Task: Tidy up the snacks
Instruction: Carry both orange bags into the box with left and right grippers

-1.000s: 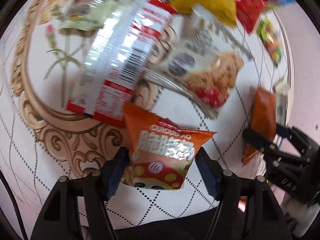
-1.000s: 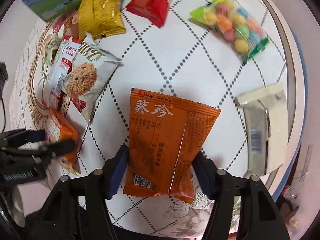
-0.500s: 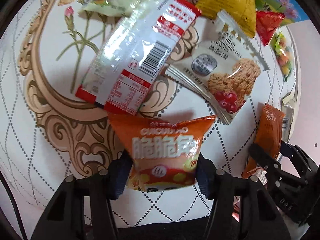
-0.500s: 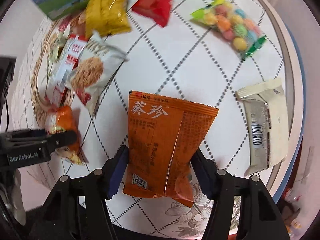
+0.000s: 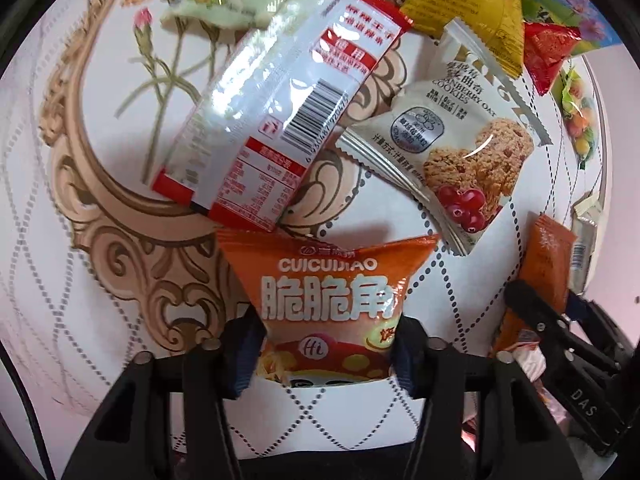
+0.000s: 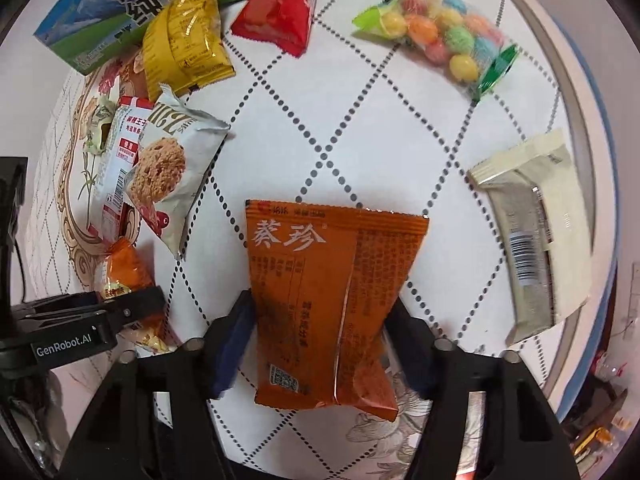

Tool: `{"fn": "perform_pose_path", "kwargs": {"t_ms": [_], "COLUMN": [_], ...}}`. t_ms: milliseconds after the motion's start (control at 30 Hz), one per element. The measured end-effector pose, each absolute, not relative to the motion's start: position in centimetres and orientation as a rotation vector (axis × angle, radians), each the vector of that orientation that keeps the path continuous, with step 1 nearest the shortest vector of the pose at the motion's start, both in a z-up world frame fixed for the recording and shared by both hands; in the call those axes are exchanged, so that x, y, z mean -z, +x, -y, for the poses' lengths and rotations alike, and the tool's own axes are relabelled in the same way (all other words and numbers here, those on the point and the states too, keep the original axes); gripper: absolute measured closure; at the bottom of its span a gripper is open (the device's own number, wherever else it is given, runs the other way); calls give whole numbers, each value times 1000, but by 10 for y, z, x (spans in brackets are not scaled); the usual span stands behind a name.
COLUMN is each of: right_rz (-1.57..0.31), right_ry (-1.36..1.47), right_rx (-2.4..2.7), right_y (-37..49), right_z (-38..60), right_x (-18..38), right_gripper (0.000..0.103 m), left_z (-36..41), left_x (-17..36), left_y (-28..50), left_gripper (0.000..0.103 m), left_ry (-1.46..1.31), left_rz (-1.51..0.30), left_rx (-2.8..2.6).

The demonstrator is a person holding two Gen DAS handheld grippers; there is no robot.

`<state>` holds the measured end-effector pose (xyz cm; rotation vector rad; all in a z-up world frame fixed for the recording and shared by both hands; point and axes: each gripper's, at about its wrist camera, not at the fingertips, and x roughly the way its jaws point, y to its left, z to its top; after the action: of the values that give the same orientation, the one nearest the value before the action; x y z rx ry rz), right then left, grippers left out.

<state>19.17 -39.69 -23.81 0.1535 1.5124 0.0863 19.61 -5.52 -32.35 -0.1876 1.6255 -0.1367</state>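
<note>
Your left gripper (image 5: 326, 354) is clamped on an orange chip bag (image 5: 328, 292), its two blue-padded fingers (image 5: 244, 350) pressing the bag's lower sides. The bag's top edge points to 12 o'clock in the left wrist view and meets the bottom end of a long red-and-white packet (image 5: 276, 120) that lies slanted toward 1 o'clock. At 2 o'clock of the chip bag lies a cookie packet (image 5: 452, 152), overlapping the red-and-white one. Farther toward 1 o'clock sit a yellow bag (image 5: 476, 8) and a red pouch (image 5: 546, 54).

Your right gripper (image 6: 324, 354) is closed around an orange sachet (image 6: 324, 300), held back side up, with the fingers (image 6: 232, 350) squeezing its lower half. In the right wrist view a cream packet (image 6: 532, 248) lies at 3 o'clock near the table's rim (image 6: 592, 128), and a clear bag of coloured candy balls (image 6: 438, 36) lies at 1 o'clock. At 11 o'clock a milk carton (image 6: 116, 8) lies behind the yellow bag (image 6: 184, 36). Both held snacks are above the white patterned tablecloth (image 6: 320, 128); you cannot tell whether they touch it.
</note>
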Motion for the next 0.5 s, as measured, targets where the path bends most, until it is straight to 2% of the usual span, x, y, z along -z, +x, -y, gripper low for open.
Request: {"fn": "perform_pose_path", "kwargs": {"t_ms": [67,300,500], "right_rz": [-1502,-1466,-1355], "right_ry": [158,257,345], "right_rx": [-94,-152,-237], "right_y": [186,189,230], "right_z": [393,410,428], "right_x": [226,184,113], "right_gripper": [44,46,46], "left_z": [58,66,72], "left_x": [313,259,186], "left_y": [192,194,223], "left_gripper": [56,56,56], "left_ry": [-175,-209,-271], "left_rz": [-1599,-1507,-1388], "left_rx": [143,208,291]}}
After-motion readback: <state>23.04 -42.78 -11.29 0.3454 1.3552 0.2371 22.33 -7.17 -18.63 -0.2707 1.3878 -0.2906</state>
